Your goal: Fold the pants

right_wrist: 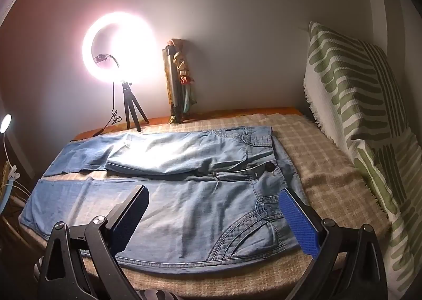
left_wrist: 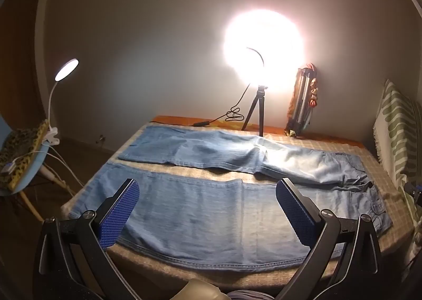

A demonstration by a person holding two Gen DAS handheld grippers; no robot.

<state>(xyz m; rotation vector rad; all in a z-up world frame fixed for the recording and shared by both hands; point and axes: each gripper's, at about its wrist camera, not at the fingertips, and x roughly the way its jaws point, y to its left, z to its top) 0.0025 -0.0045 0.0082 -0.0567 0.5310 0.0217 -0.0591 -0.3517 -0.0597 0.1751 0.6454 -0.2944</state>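
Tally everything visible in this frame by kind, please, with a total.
Jeans: 1
Tongs: 2, left and right, both open
Lamps: 2, ring light and clip lamp
Folded tripod: 1
Green-patterned cushion: 1
Plaid blanket: 1
Total: 8

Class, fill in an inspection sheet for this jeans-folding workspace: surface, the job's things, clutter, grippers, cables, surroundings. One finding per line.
Surface: bed covered with a checked blanket.
Job's things: jeans spread flat and unfolded, legs apart, waist toward the right.
Clutter: ring light on a small tripod and a folded tripod leaning on the wall, both at the far edge.
Grippers: left gripper open above the near leg; right gripper open above the hip pocket; neither holds cloth.
Cables: ring light cable coiled along the far edge.
Surroundings: green-patterned pillow at right, clip lamp at left.
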